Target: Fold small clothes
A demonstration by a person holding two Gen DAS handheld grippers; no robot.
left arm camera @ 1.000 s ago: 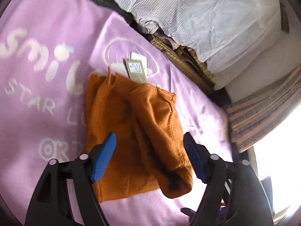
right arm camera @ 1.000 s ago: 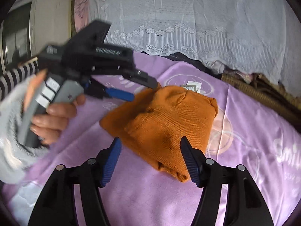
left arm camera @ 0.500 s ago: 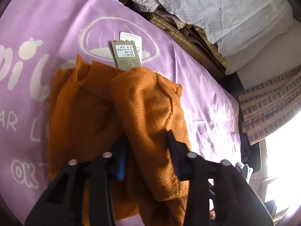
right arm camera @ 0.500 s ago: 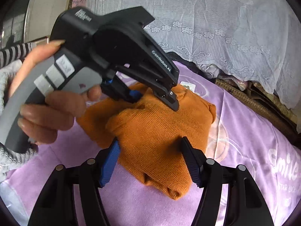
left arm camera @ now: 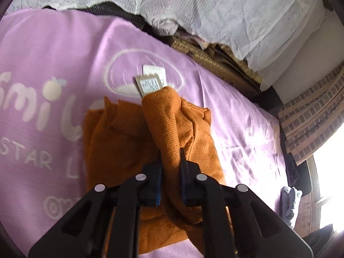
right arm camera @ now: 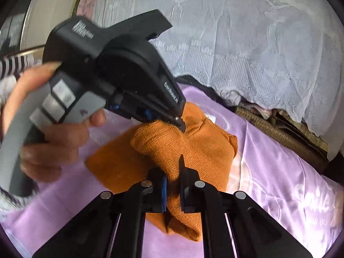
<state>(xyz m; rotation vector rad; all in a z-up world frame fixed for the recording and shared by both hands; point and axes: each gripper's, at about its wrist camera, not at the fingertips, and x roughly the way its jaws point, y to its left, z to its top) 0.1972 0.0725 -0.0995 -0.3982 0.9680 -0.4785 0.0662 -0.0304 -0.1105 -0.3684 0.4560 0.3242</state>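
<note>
A small orange knit sweater (left arm camera: pixel 120 150) lies partly folded on a purple blanket (left arm camera: pixel 53 49); it also shows in the right wrist view (right arm camera: pixel 206 148). Paper tags (left arm camera: pixel 151 81) stick out past its far edge. My left gripper (left arm camera: pixel 171 167) is shut on a raised ridge of the sweater's upper layer. My right gripper (right arm camera: pixel 173 178) is shut on the near edge of the same bunched fold. The left gripper (right arm camera: pixel 179 124) also appears in the right wrist view, its tips pressed into the sweater, held by a hand (right arm camera: pixel 53 137).
The blanket (right arm camera: pixel 279 172) carries white lettering. White lace cloth (left arm camera: pixel 215 6) covers things at the back, with woven mats (left arm camera: pixel 217 64) under it. A checked curtain (left arm camera: pixel 311 116) and bright window are at the right. A grey cloth (left arm camera: pixel 289 202) lies at the right.
Both grippers closed on the sweater: open around it a second ago, now pinching folds. The left gripper moved in over the garment and the pinched layer has risen into a ridge.
</note>
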